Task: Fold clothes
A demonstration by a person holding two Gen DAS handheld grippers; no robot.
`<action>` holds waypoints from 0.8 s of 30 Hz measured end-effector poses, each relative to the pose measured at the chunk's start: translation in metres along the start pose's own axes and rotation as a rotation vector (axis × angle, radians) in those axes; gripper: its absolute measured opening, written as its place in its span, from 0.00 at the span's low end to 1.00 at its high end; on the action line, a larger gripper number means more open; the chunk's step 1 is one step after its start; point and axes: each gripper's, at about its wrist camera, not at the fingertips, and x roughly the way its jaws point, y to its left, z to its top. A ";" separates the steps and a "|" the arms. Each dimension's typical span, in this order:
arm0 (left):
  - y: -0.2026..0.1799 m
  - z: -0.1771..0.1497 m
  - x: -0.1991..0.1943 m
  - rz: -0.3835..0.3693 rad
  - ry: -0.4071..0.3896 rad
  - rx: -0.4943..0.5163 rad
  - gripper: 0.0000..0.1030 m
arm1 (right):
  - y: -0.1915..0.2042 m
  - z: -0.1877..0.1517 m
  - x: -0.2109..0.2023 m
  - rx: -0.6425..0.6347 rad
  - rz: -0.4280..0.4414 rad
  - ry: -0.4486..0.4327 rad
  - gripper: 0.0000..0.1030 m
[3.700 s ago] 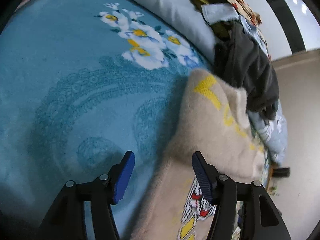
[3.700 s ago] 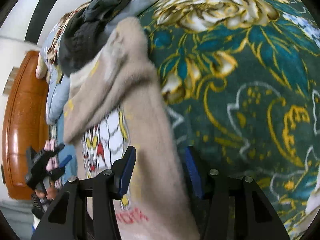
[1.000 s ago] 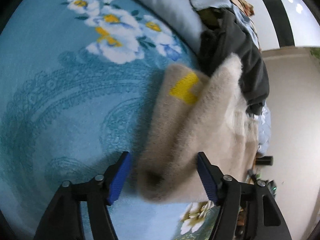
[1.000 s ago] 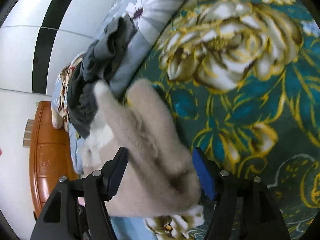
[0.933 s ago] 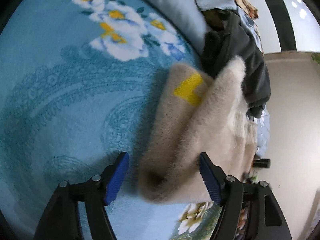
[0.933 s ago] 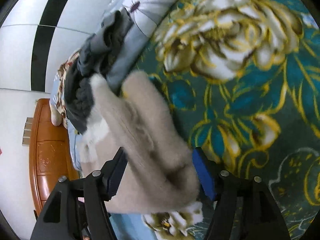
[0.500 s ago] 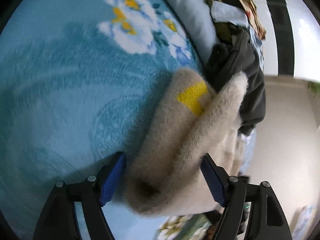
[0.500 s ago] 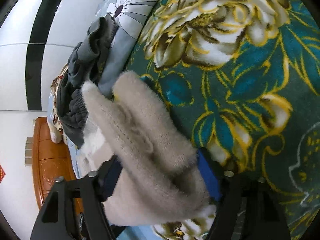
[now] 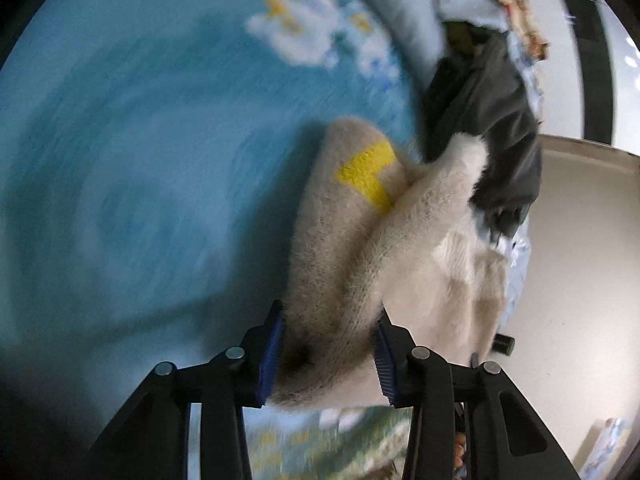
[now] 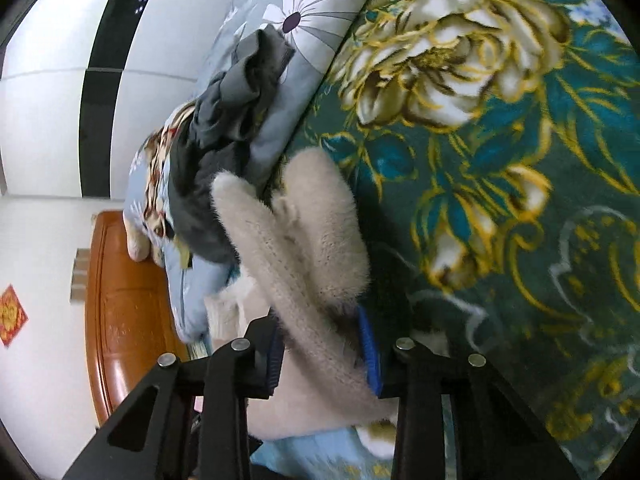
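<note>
While both ends are bunching up off the bed (image 10: 520, 160), the left claw (image 9: 328, 344) and right claw (image 10: 320, 344) are clamping the beige sweater (image 9: 360, 248), probably carrying a fold toward the dark clothes pile (image 9: 496, 120).

Floral blanket (image 10: 500, 120), wooden headboard (image 10: 120, 300), white wall (image 10: 40, 120).

My left gripper (image 9: 328, 354) and right gripper (image 10: 324, 354): black frames, silver screws. Ribbed blue fingers (image 9: 269, 354).
</note>
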 end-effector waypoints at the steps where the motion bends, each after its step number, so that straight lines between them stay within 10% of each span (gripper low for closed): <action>1: 0.001 -0.008 -0.003 0.014 0.013 0.011 0.41 | -0.003 -0.004 -0.004 -0.004 -0.010 0.006 0.33; 10: -0.001 -0.030 0.004 0.117 -0.028 0.153 0.49 | -0.022 -0.032 -0.031 -0.061 -0.100 0.060 0.33; 18: -0.005 -0.023 0.007 0.138 -0.130 0.234 0.64 | -0.009 -0.016 -0.013 -0.214 -0.165 0.073 0.54; 24: 0.003 -0.018 0.017 0.109 -0.093 0.208 0.65 | -0.021 -0.007 0.016 -0.096 -0.108 0.057 0.61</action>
